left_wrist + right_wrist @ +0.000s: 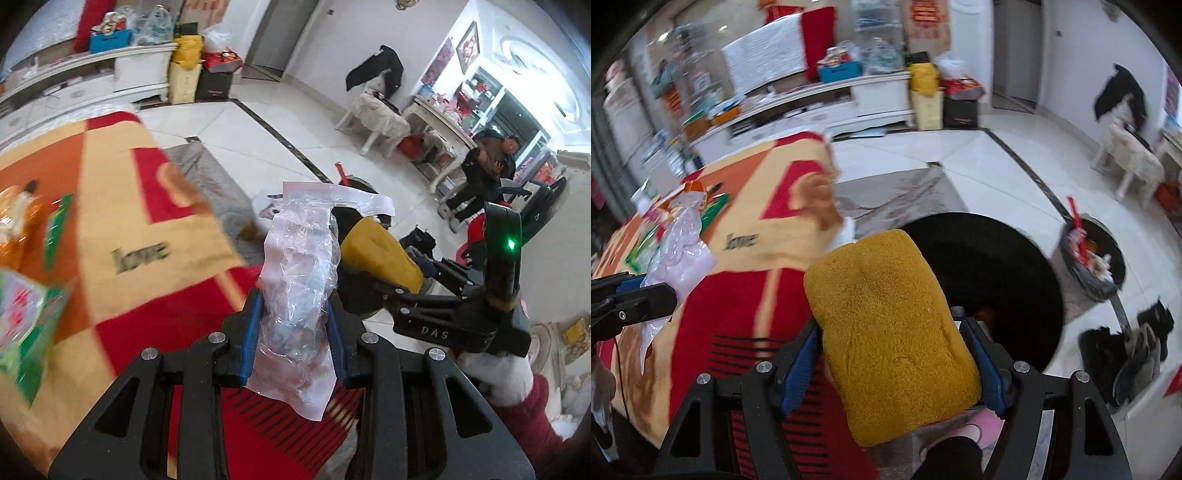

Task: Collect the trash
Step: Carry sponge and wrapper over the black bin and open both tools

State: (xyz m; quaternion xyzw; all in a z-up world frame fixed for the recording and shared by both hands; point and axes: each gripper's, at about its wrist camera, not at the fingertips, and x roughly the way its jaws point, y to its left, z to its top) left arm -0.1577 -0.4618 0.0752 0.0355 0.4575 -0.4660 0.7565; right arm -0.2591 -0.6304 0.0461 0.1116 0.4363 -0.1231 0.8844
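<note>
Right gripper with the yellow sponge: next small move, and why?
Probably carry it a little further forward until it is over the black bin, then open. The right gripper is clamped on the yellow sponge, whose front edge only just overlaps the bin's near rim. The left gripper holds a clear plastic wrapper bound the same way.

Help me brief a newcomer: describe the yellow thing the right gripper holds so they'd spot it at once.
Start at the red-and-cream blanket, then look to its edge, over the big round black bin. There the right gripper clamps a mustard-yellow sponge, thick, fuzzy and opaque, unlike the crinkly clear plastic wrapper in the left gripper.
</note>
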